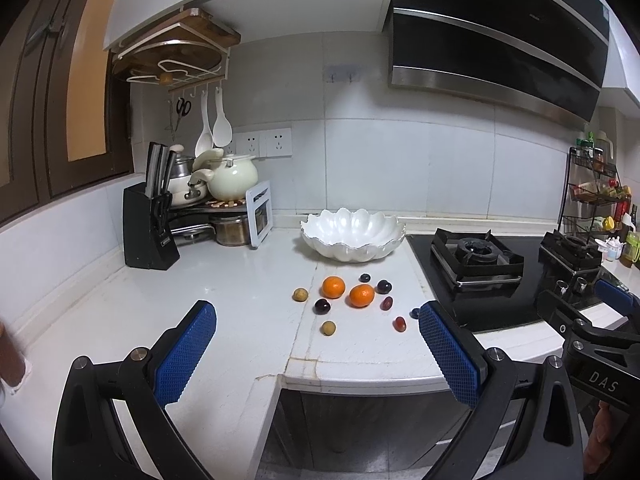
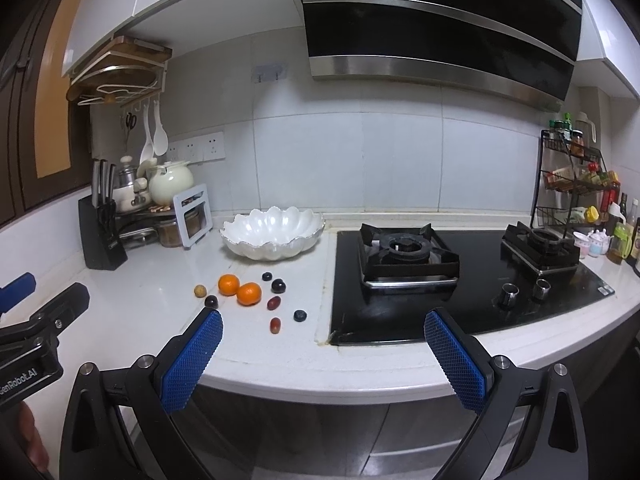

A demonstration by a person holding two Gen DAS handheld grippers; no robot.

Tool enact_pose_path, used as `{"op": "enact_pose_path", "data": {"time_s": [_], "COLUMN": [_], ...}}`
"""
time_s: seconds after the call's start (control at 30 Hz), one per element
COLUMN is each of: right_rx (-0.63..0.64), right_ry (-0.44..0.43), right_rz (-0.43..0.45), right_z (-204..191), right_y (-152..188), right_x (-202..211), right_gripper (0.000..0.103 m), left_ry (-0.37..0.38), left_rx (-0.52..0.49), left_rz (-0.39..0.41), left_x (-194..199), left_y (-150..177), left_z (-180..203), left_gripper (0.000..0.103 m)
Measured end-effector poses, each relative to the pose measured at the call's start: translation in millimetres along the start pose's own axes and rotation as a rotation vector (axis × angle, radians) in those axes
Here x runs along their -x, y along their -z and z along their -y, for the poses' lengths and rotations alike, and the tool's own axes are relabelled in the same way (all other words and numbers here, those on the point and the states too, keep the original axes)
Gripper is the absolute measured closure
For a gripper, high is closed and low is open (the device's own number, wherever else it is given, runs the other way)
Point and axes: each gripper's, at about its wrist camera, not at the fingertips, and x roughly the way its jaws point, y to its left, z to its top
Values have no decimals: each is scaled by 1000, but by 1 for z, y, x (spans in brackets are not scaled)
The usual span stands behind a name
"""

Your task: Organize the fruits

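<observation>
- Fruit lies loose on the white table (image 1: 224, 312), in front of the bowl (image 1: 352, 234) and left of the stove (image 2: 460, 280).
- Two oranges (image 1: 333, 287) (image 1: 361, 295) sit side by side at the middle of the group, apparently just touching.
- A dark plum (image 1: 322, 306) lies just in front of the left orange; another (image 1: 384, 287) lies right of the right orange.
- Two tan longans: one (image 1: 300, 295) left of the oranges, one (image 1: 328, 328) nearest the table's front edge.
- Two red grapes (image 1: 386, 303) (image 1: 399, 323) lie to the right front of the oranges, apart from each other.
- Two blueberries: one (image 1: 364, 278) behind the oranges toward the bowl, one (image 2: 300, 315) closest to the stove, partly hidden by a finger in the left view.
- The bowl, white and scalloped, holds nothing visible; it stands near the back wall.
- The left tool (image 1: 316, 322) hangs over the table's front edge, jaws wide apart, gripping nothing.
- The right tool (image 2: 323, 330) hangs in front of the table near the stove, jaws wide apart as well, empty.
- A knife block (image 1: 148, 228) and pots (image 1: 224, 180) stand at the far left corner, well apart from the fruit.
</observation>
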Motion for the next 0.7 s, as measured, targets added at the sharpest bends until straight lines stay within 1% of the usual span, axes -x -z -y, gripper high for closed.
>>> {"op": "enact_pose_path", "data": {"time_s": [0.7], "right_rx": [-3], "right_ry": [5], "right_rz": [11], "right_z": [7], "right_y": [2], "right_x": [4], "right_gripper": [0], "left_ry": [10], "left_rx": [-5], "left_rz": [3], "left_x": [5], "left_y": [0], "left_z": [7], "left_gripper": [0]}}
